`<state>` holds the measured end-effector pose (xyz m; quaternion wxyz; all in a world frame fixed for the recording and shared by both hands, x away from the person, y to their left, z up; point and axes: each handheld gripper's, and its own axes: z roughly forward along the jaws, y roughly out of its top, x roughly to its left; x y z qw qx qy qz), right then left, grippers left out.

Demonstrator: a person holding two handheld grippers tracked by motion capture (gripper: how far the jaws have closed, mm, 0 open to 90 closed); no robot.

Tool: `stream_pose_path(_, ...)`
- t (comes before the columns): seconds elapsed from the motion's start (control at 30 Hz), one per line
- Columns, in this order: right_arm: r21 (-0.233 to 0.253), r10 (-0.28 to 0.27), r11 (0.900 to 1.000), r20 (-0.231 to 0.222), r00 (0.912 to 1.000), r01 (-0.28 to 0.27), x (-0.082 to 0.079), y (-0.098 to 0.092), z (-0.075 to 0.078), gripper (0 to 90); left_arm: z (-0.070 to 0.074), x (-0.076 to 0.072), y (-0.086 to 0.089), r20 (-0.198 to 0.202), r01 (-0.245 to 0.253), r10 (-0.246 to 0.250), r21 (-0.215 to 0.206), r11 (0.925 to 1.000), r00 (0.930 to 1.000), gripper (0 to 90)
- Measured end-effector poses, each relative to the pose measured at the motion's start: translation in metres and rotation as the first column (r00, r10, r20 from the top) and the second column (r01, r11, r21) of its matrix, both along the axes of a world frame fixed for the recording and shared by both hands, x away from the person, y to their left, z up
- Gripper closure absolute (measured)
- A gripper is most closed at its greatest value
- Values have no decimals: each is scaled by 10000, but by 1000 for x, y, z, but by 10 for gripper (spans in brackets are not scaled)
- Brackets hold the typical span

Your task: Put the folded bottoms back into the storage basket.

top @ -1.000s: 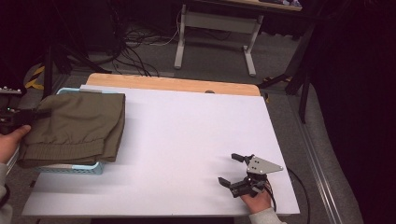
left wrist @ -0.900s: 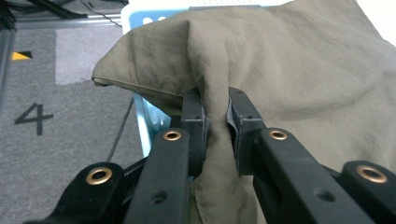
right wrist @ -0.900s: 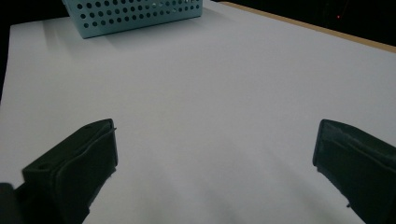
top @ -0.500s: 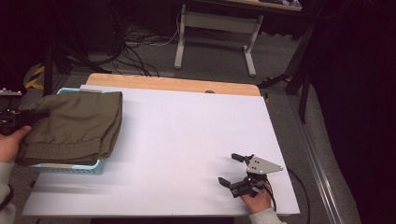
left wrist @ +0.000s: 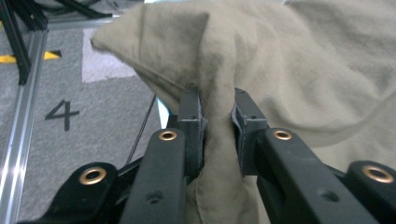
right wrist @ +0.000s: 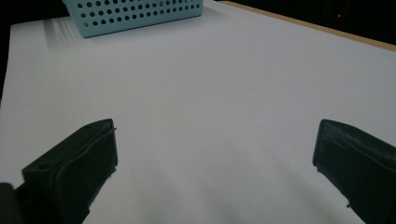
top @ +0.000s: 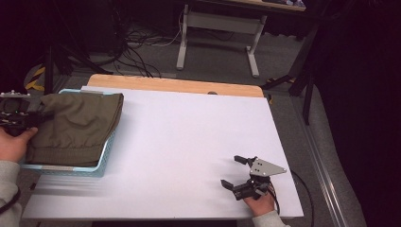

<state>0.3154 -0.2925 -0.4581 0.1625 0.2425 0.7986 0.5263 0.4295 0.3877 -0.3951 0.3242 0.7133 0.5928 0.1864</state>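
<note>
Cloth is what the coming move turns on: the olive garment (top: 78, 127) lies folded over the light blue basket (top: 101, 163) at the counter's (top: 189, 137) left edge, and its near-left corner sits pinched between the left gripper's (left wrist: 217, 128) fingers (left wrist: 191, 126). Those fingers are closed almost together on a bunched ridge of fabric that runs straight ahead of them, with the bulk of the garment spreading beyond and to their right. The garment's long axis seems to run away from the fingers across the basket, though the folds make this hard to judge. The right gripper (top: 241, 172) rests well apart, fingers spread wide and holding nothing, so the left hand is plainly the nearer one.
</note>
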Motion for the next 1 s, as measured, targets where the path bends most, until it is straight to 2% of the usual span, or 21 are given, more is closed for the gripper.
stream_pose_path(0.07, 7, 1, 10000, 0, 10000, -1, 0, 0, 0, 5, -3, 0, -1, -45, -5, 5, 100, 10000, 10000, 687)
stream_pose_path(0.13, 7, -1, 10000, -7, 10000, 1, 0, 0, 0, 5, -2, 0, -1, 126, 25, -25, 30, 10000, 9999, 618)
stream_pose_path(0.2, 2, 8, 10000, -15, 10000, -8, 0, 0, 0, 5, 1, 0, -3, 348, 29, -32, 100, 9999, 9994, 505)
stream_pose_path(0.3, -10, -2, 10000, -25, 10000, 2, 0, 0, 0, 5, 5, 0, -5, 549, 153, -162, 162, 9998, 9984, 442)
stream_pose_path(0.37, -10, -3, 10000, -26, 10000, 3, 0, 1, 0, 5, 9, 0, -9, 811, 237, -248, 143, 9996, 9964, 412)
stream_pose_path(0.4, -16, -3, 10000, -28, 10000, 3, 0, 1, 0, 5, 13, 2, -14, 1050, 335, -365, 301, 9990, 9938, 416)
stream_pose_path(0.47, -53, -17, 10000, -14, 10000, 17, 0, 1, 0, 5, 15, 5, -21, 1156, 404, -470, 590, 9974, 9922, 453)
stream_pose_path(0.5, -53, -17, 10000, -14, 10000, 17, 0, 1, 0, 5, 15, 5, -21, 1156, 404, -470, 590, 9974, 9922, 470)
stream_pose_path(0.53, -58, -17, 10000, -19, 10000, 17, 0, 1, 0, 5, 15, 12, -27, 1096, 456, -561, 959, 9943, 9924, 486)
stream_pose_path(0.6, -54, -16, 10000, -19, 10000, 16, 0, 1, 0, 5, 14, 14, -29, 1029, 444, -554, 1068, 9933, 9931, 528)
stream_pose_path(0.67, -27, 2, 10000, -21, 10000, -2, 0, 0, 0, 5, 10, 27, -34, 683, 142, -246, 1494, 9887, 9974, 599)
stream_pose_path(0.7, -22, 4, 10000, -21, 10000, -4, 0, 0, 0, 5, 7, 30, -35, 504, -67, -12, 1575, 9875, 9987, 646)
stream_pose_path(0.8, -9, 29, 10000, -17, 10000, -29, 0, 0, 0, 5, 1, 38, -36, 12, -288, 290, 1689, 9852, 9996, 740)
stream_pose_path(0.93, -17, 41, 10000, -17, 10000, -41, 0, 0, 0, 5, -9, 45, -41, -591, -249, 386, 2158, 9761, 9975, 800)
stream_pose_path(0.97, -17, 41, 10000, -17, 10000, -41, 0, 0, 0, 5, -9, 45, -41, -591, -249, 386, 2158, 9761, 9975, 806)
stream_pose_path(1.0, -30, 40, 10000, -12, 10000, -40, 0, 0, 0, 5, -14, 47, -41, -922, -169, 381, 2205, 9752, 9950, 806)
